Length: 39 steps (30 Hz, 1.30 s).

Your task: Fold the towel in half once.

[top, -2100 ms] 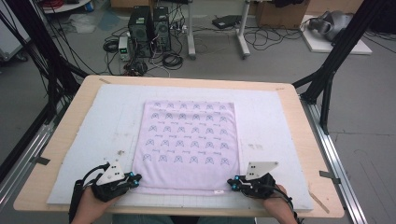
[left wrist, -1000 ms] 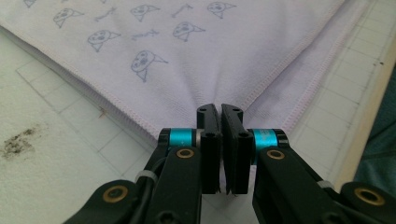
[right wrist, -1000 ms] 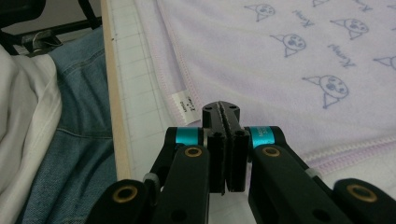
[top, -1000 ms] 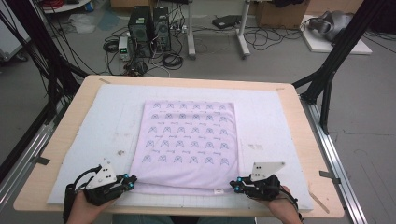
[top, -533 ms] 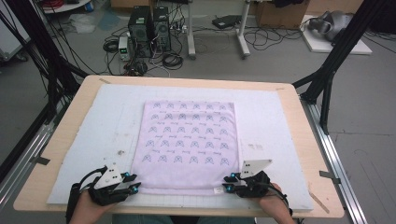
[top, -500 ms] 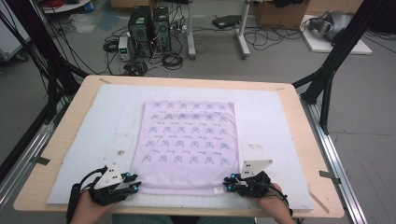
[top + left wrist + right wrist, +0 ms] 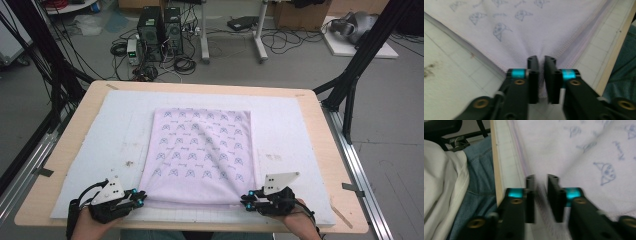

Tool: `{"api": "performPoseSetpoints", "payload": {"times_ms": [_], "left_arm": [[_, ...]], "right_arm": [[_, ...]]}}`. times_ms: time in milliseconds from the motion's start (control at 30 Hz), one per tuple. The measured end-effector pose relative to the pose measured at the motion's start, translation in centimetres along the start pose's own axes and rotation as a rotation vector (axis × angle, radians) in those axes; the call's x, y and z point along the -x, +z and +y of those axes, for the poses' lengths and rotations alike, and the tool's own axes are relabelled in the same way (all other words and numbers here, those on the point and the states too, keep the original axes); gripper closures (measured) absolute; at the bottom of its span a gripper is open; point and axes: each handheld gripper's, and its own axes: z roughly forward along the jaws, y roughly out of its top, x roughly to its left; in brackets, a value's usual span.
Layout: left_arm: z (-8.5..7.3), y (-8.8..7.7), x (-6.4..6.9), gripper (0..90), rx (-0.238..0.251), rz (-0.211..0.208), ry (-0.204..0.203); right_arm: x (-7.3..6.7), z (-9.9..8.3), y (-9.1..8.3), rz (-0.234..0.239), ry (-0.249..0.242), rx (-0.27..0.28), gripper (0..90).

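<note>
A pale lilac cloth with small blue prints lies flat on the white mat. My left gripper is at the cloth's near left corner and my right gripper at its near right corner. In the left gripper view the corner of the cloth runs into the narrow gap of the left gripper. In the right gripper view the edge of the cloth lies in the wider gap of the right gripper, blurred. Both pairs of jaws have just been opening, with cloth still between them.
The white mat covers most of the wooden table. The person's jeans and white shirt are just past the table's near edge. Computers, cables and black frame legs stand on the floor beyond the table.
My right gripper has shifted slightly left along the cloth's near edge to its corner. The left gripper has stayed at its corner. The cloth lies as before.
</note>
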Motion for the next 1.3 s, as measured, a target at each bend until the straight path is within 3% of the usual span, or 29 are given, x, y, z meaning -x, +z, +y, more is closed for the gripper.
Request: {"api": "performPoseSetpoints", "payload": {"times_ms": [33,100,233,333,400,600,733,833,1000,1167,1300], "left_arm": [[0.0,0.0,0.0,62.2,0.004,-0.009,-0.002],[0.3,0.2,0.1,64.1,0.005,-0.015,0.009],[0.1,0.9,0.4,82.4,-0.029,-0.014,0.047],[0.1,0.7,0.2,84.0,-0.026,-0.029,0.038],[0.3,0.5,-0.1,81.3,-0.025,-0.034,0.029],[2.0,0.1,-1.7,60.7,0.014,0.01,-0.012],[3.2,0.6,-3.0,54.9,0.026,0.032,-0.034],[4.0,1.3,-3.8,49.3,0.045,0.042,-0.056],[5.5,2.2,-5.3,42.7,0.059,0.059,-0.08],[6.9,2.5,-6.6,41.0,0.083,0.088,-0.1],[7.9,2.6,-6.9,40.9,0.093,0.093,-0.087]], "right_arm": [[0.1,-0.2,0.0,0.003,0.018,0.014,70.0],[0.5,-0.5,-0.1,-0.021,0.033,0.031,69.4],[0.8,-1.1,0.4,-0.04,0.019,-0.057,71.9],[0.9,-1.3,0.3,-0.024,0.037,-0.036,70.8],[1.2,-1.1,0.0,-0.033,0.045,-0.009,67.7],[2.3,0.6,-1.0,-0.108,0.057,0.031,57.9],[3.8,1.4,-1.2,-0.15,0.094,0.064,48.9],[5.0,1.9,-0.9,-0.204,0.116,0.057,40.2],[7.4,3.2,-1.0,-0.239,0.148,0.06,32.2],[9.4,4.6,-1.3,-0.27,0.155,0.06,30.5],[10.4,5.3,-1.3,-0.271,0.168,0.055,28.5]]}}
